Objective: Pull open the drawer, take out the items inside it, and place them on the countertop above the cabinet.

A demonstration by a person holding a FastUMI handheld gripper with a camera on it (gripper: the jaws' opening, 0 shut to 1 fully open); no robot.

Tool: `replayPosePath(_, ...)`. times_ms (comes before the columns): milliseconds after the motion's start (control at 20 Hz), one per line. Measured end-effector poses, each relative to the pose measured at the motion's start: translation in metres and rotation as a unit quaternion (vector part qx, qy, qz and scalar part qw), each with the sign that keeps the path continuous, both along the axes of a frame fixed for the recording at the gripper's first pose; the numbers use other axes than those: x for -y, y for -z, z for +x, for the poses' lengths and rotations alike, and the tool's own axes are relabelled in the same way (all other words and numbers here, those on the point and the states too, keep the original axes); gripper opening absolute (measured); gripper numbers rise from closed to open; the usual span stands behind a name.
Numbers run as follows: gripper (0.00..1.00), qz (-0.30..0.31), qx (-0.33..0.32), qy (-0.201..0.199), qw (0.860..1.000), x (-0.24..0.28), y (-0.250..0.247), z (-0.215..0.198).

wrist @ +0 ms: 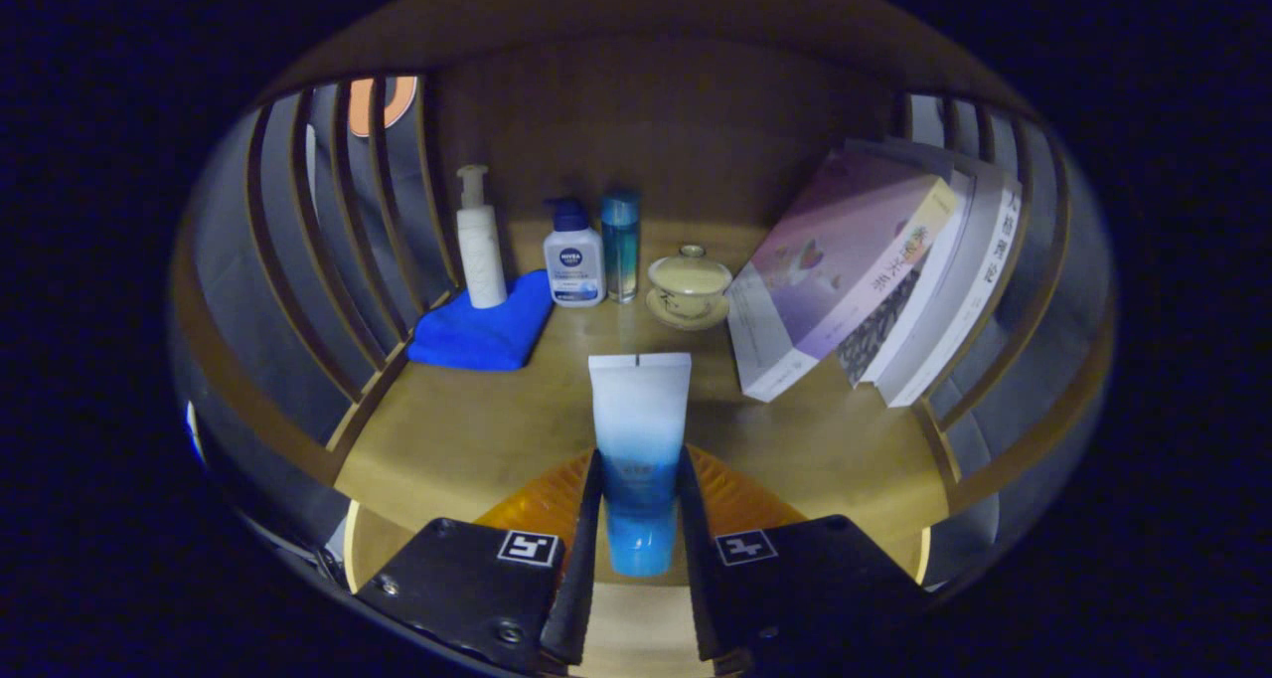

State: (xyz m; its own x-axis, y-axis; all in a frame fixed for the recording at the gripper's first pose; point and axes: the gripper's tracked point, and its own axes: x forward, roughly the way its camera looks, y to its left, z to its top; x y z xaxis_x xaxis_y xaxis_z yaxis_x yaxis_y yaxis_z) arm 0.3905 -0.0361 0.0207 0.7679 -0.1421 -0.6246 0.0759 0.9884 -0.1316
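Note:
My gripper [636, 504] is shut on a white-and-blue squeeze tube [638, 429], both fingers pressing its blue lower part. The tube stands upright with its flat crimped end up, held over the wooden countertop [467, 439] near its front edge. Beyond the tube, along the back wall, stand a white pump bottle [479, 241], a white bottle with a blue cap [573, 258] and a slim blue bottle [620, 246]. A lidded tea bowl on a saucer [689, 285] sits to their right.
A folded blue cloth [484, 332] lies under the pump bottle at the back left. Several books [874, 270] lean against the slatted right side. Wooden slats [328, 251] fence both sides of the countertop.

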Motion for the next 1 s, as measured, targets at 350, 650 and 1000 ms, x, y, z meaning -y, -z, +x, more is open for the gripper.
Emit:
replayPosePath(350, 0.44, -0.008, -0.01, 0.011, 1.0, 0.002, 0.027, 0.023)
replayPosePath(650, 0.5, 0.013, -0.013, 0.021, 1.0, -0.002, 0.045, 0.024)
replayPosePath(1000, 0.72, 0.003, 0.013, 0.015, 1.0, -0.01, 0.032, -0.004)
